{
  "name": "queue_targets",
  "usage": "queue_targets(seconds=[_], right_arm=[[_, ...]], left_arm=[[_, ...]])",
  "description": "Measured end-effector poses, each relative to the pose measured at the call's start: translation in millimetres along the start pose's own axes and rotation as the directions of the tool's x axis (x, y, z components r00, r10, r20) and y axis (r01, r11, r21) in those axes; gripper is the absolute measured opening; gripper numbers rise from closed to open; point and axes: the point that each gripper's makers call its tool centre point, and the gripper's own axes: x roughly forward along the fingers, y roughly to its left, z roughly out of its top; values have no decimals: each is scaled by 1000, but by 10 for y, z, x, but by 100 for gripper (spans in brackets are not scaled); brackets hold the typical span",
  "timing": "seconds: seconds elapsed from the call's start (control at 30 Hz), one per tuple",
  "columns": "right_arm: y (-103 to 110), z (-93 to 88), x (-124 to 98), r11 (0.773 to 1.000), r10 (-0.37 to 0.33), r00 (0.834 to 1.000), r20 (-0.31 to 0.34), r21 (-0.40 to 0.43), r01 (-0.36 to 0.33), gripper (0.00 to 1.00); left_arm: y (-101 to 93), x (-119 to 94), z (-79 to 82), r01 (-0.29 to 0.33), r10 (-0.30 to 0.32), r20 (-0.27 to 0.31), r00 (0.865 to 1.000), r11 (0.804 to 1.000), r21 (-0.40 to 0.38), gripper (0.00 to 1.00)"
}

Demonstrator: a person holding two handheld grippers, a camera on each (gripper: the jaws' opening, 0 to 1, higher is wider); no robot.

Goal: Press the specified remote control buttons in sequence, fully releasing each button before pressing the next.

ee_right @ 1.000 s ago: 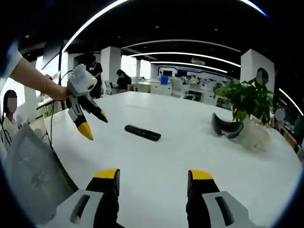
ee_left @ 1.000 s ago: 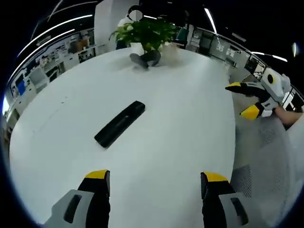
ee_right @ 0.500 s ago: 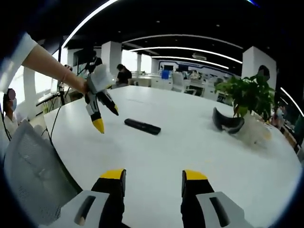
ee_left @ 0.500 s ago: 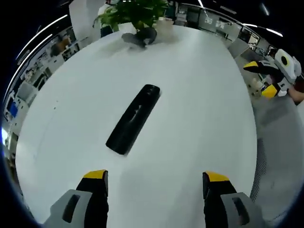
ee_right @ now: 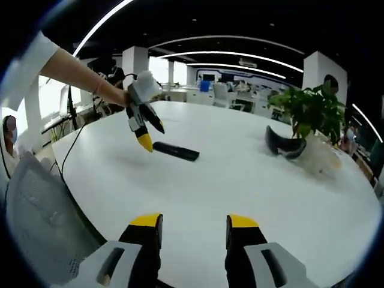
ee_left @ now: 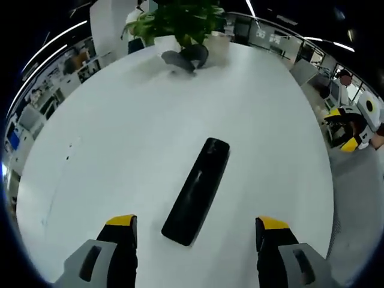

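While one long black rectangular remote control [ee_left: 197, 191] lies flat on the large white oval worktop [ee_left: 108, 150], the left claw [ee_left: 197, 231] hangs just above it with its two yellow-tipped jaws spread wide, gripping nothing; the remote's near end sits between those jaws in the left gripper view. In the right gripper view the same remote control [ee_right: 175, 151] rests toward the worktop's [ee_right: 240, 186] far left part, with the left claw [ee_right: 149, 135] pointing down right beside its left end, held by a person's hand [ee_right: 114, 95] on a bare forearm with a white sleeve. The right claw [ee_right: 187, 222] is well apart from the remote, near the worktop's close edge, its two yellow-tipped jaws parted with a moderate gap and empty. Beyond the remote, near the worktop's far edge, stands one leafy green potted plant [ee_right: 312, 117], and just beside it lies one dark curved headset-like object [ee_right: 285, 146]. One grey mesh chair back [ee_right: 36, 222] stands off the worktop's left edge.
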Motion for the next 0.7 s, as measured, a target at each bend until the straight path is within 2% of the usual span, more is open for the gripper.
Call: queue_targets(seconds=[0.43, 0.57, 0.7], right_arm=[[-15, -62, 5, 1000, -7, 999, -33, -12, 7, 35], [-15, -63, 5, 1000, -5, 999, -33, -13, 4, 33], [-6, -87, 12, 1000, 1, 999, -47, -21, -2, 32]], left_arm=[[62, 285, 269, 6, -6, 5, 1000, 997, 83, 81], [-1, 385, 289, 31, -30, -16, 999, 994, 105, 75], [18, 460, 278, 35, -31, -36, 999, 992, 125, 66]])
